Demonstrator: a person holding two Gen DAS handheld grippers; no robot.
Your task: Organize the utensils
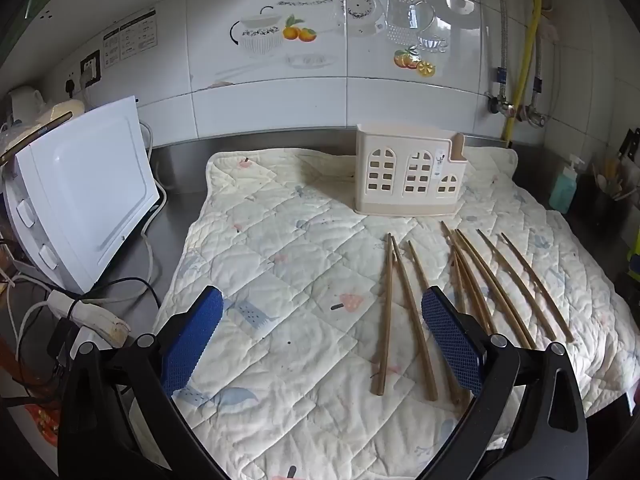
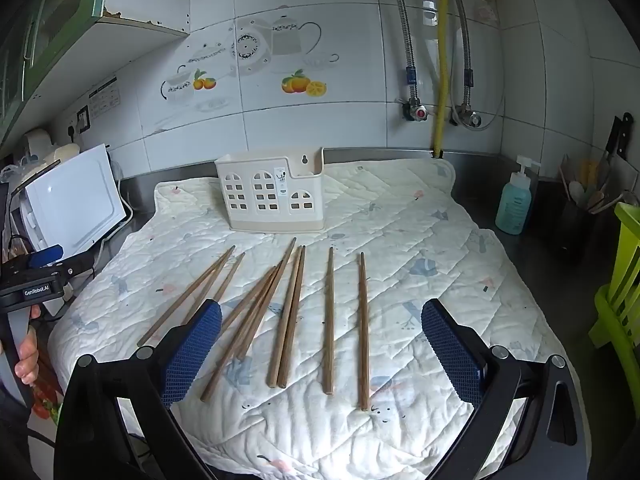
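Several wooden chopsticks [image 2: 288, 316] lie side by side on a quilted white mat [image 2: 420, 240]; they also show in the left wrist view [image 1: 404, 316]. A cream utensil holder with window cut-outs [image 2: 270, 194] stands upright at the mat's back, also in the left wrist view [image 1: 408, 176]. My left gripper [image 1: 320, 340] is open and empty above the mat, left of the chopsticks. My right gripper [image 2: 320, 352] is open and empty, hovering over the chopsticks' near ends. The left gripper's body shows at the far left in the right wrist view [image 2: 36, 276].
A white appliance [image 1: 84, 192] with cables and a power strip [image 1: 88, 316] stands left of the mat. A blue soap bottle [image 2: 514, 200], a dark pot of utensils [image 2: 584, 208] and a green rack [image 2: 624, 276] stand at the right. The tiled wall with pipes [image 2: 442, 60] is behind.
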